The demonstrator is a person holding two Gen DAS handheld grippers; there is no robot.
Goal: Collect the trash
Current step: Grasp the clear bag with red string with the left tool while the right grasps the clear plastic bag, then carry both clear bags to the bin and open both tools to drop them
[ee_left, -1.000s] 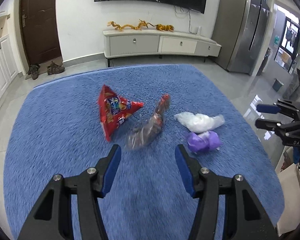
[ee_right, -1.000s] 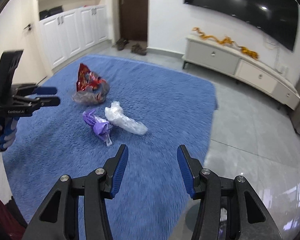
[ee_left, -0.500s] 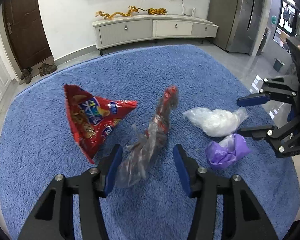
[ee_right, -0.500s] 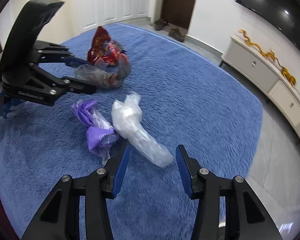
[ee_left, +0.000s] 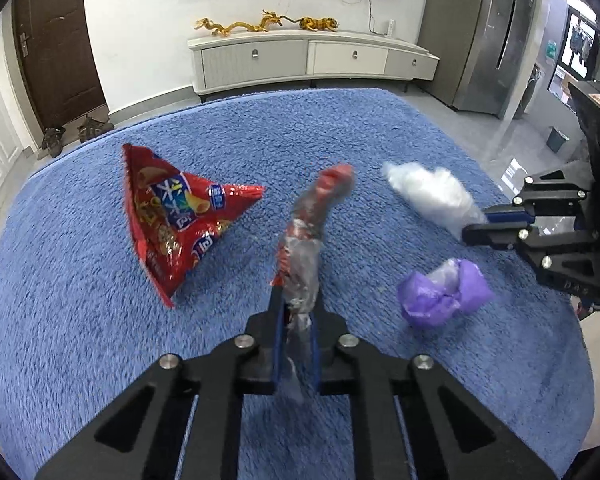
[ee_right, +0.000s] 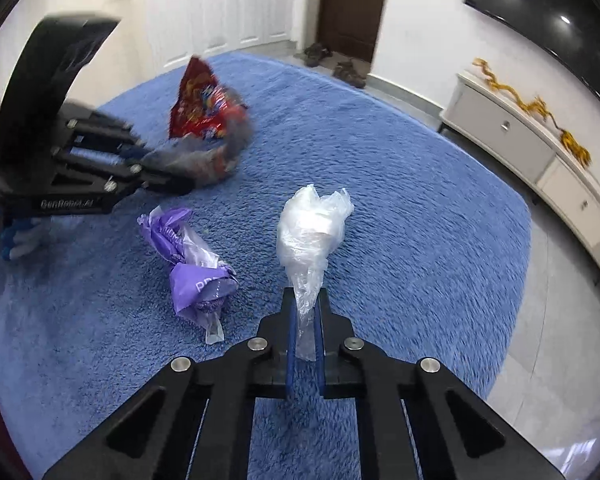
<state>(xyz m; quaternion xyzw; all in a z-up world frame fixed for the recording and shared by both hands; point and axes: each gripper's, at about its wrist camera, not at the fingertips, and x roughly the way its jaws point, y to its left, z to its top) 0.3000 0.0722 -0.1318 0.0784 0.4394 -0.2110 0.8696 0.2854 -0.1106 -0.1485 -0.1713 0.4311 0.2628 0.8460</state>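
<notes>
My left gripper (ee_left: 297, 314) is shut on a crumpled clear and red wrapper (ee_left: 306, 248), which sticks up from the blue rug (ee_left: 80, 320). My right gripper (ee_right: 305, 312) is shut on a clear white plastic bag (ee_right: 312, 232). A red snack bag (ee_left: 172, 220) lies left of the wrapper. A purple plastic bag (ee_left: 444, 294) lies on the rug between the two grippers; it also shows in the right wrist view (ee_right: 192, 268). The right gripper shows in the left wrist view (ee_left: 488, 228) and the left gripper in the right wrist view (ee_right: 156, 172).
A white TV cabinet (ee_left: 312, 60) stands against the far wall under a TV. A brown door (ee_left: 56, 48) with shoes (ee_left: 76, 132) beside it is at the far left. A fridge (ee_left: 488, 40) stands at the right. Grey tile floor (ee_right: 560, 320) surrounds the rug.
Both grippers moved down and forward to the trash and closed: the left on the clear and red wrapper, the right on the white plastic bag.
</notes>
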